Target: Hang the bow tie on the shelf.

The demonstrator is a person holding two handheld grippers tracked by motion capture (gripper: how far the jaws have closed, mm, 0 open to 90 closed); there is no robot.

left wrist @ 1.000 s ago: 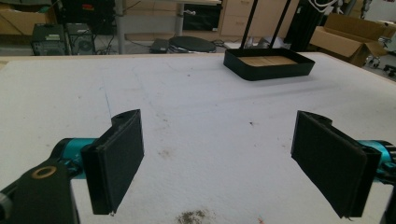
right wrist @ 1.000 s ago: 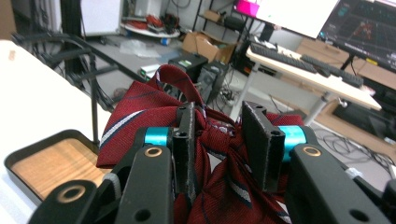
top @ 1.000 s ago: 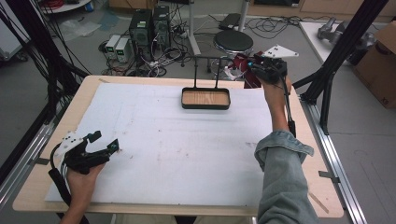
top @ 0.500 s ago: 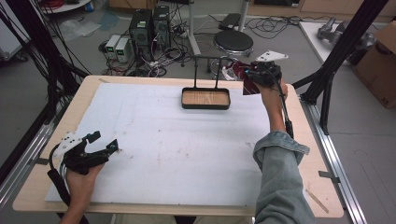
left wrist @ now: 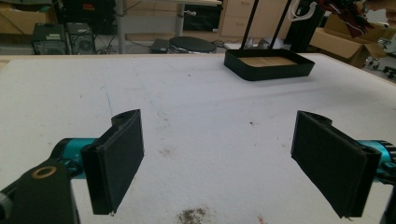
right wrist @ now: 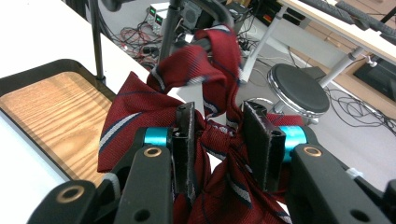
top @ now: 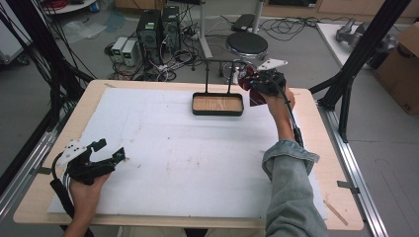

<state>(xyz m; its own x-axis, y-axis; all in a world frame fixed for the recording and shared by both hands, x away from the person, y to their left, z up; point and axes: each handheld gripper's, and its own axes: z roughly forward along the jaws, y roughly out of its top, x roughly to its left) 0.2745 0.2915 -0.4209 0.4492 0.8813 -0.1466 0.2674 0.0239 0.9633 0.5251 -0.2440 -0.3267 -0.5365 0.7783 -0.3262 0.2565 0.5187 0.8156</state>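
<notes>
A single dark red striped tie (right wrist: 205,121) is hanging bunched between the jaws of the right gripper (right wrist: 223,140), which is clamping on its folds beside the right end of a black stand (top: 218,75). The right gripper view is showing the cloth up close, with white and navy stripes, its upper part looping up toward the stand's rail and its wider folds spilling down below the jaws, so its length is running roughly up and down. The high view is showing the tie (top: 248,81) merely as a small red clump at the right gripper (top: 257,81), over the table's far edge just right of the one tray (top: 218,112) with a wooden floor. The left gripper (left wrist: 217,158) is resting near the table's (top: 316,163) left front corner, its jaws standing wide apart with nothing between them, pointing across the white mat (top: 188,158) toward the tray (left wrist: 268,70).
</notes>
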